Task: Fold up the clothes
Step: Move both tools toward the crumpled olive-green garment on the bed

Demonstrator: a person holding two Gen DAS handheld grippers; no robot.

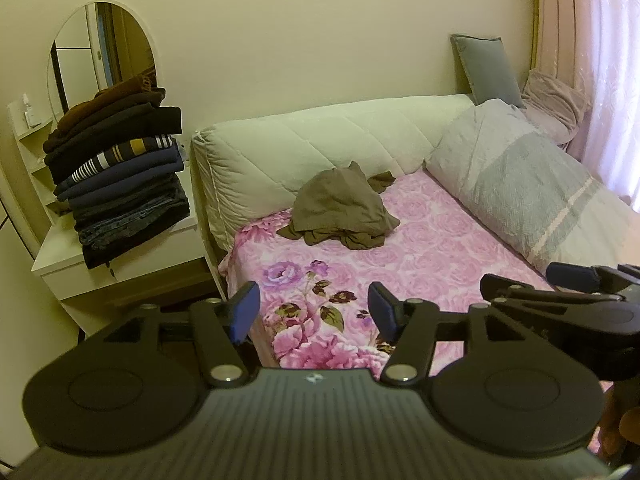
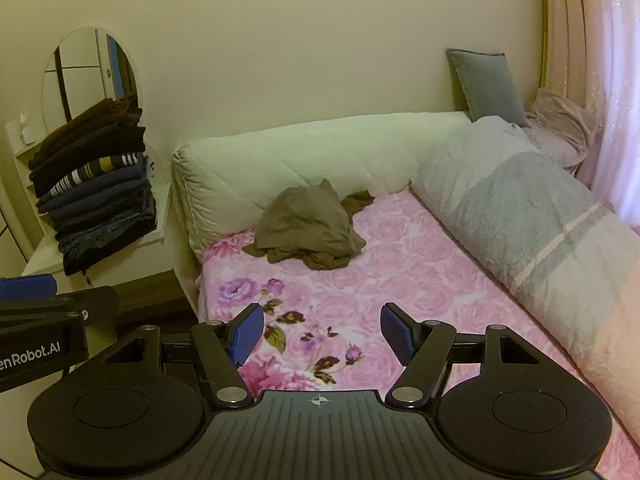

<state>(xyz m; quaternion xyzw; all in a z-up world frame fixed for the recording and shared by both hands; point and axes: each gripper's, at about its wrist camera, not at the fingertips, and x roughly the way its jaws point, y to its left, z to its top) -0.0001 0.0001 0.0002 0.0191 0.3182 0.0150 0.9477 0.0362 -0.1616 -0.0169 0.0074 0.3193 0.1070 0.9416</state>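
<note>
A crumpled brown garment lies on the pink floral bed sheet near the padded headboard; it also shows in the right wrist view. My left gripper is open and empty, held above the near end of the bed, well short of the garment. My right gripper is open and empty, beside the left one and equally far from the garment. A stack of folded dark clothes stands on a white bedside table at the left, also in the right wrist view.
A padded cream headboard runs behind the garment. A grey-striped duvet roll and pillows lie along the right side by the curtain. An oval mirror hangs behind the stack. The white bedside table stands left of the bed.
</note>
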